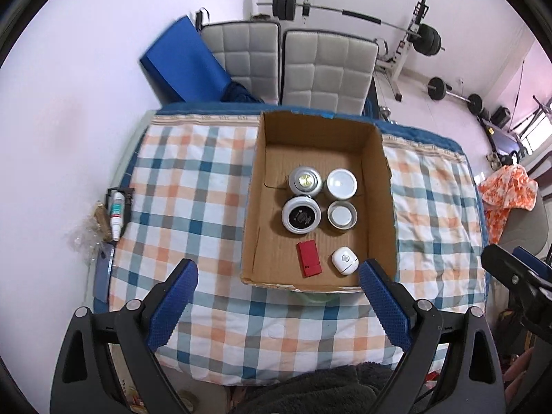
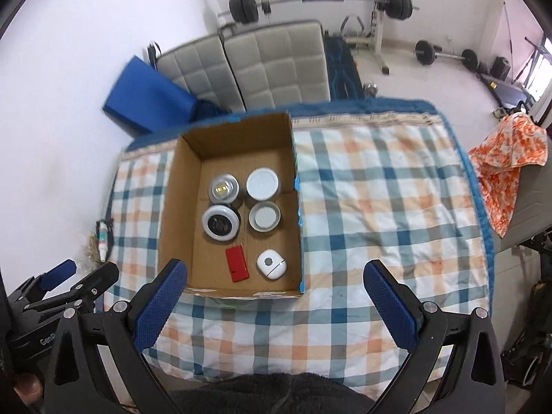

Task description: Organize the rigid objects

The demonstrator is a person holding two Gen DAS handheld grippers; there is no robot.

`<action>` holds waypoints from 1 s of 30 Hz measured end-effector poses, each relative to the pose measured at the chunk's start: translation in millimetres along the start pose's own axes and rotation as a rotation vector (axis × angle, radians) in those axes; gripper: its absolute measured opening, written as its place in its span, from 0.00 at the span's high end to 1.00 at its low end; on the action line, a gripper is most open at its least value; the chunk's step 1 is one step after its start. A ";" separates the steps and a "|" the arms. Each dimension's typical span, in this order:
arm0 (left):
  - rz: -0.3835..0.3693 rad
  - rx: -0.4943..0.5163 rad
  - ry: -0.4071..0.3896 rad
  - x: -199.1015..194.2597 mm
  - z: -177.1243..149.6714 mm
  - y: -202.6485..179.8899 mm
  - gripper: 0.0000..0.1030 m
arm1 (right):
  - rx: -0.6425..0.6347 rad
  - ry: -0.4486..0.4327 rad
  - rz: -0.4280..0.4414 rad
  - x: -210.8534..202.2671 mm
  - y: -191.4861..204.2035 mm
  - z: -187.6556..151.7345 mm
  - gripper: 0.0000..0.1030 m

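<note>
Blue-padded left tongs (image 1: 277,277) gape wide, nothing between the pads, touching nothing; they hang over the checked cloth (image 1: 193,179) at the near edge of the cardboard box (image 1: 251,214). Right tongs (image 2: 276,276) likewise wide open and empty, left pad over the box's near-left corner, right pad over bare cloth.

Box sits open-topped on the cloth-covered bench, just beyond both sets of tongs. Inside, left to right: far row, a silver tin (image 1: 305,181) and a white-lidded jar (image 1: 341,183); middle row, a black-topped tin (image 1: 301,218) and a small grey-lidded jar (image 1: 342,214); near row, a red flat case (image 1: 309,258) lying flat and a white rounded case (image 1: 345,260). The four round items are packed close, the two cases apart.

Off the bench's left edge: a white tube (image 1: 116,214). Behind: two padded grey chairs (image 1: 327,69), a blue mat (image 1: 186,65), a barbell rack (image 1: 403,51). Right: orange patterned cloth (image 1: 507,193). Nothing blocks the box.
</note>
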State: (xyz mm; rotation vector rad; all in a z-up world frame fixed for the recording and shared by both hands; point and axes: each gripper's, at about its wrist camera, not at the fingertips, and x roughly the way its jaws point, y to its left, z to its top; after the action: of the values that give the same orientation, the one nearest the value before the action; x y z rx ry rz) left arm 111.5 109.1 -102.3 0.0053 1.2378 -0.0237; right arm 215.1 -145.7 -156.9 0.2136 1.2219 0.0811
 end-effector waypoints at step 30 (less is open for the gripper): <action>-0.020 0.051 -0.129 -95.9 -30.2 -19.6 0.07 | -0.004 -0.149 -0.086 -130.6 4.8 -33.4 0.00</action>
State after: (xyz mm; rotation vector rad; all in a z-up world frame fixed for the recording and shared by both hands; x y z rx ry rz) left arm 51.3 91.4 -21.4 0.0358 1.1080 -0.0718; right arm 139.4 -160.0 -46.2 0.1604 1.0808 -0.0070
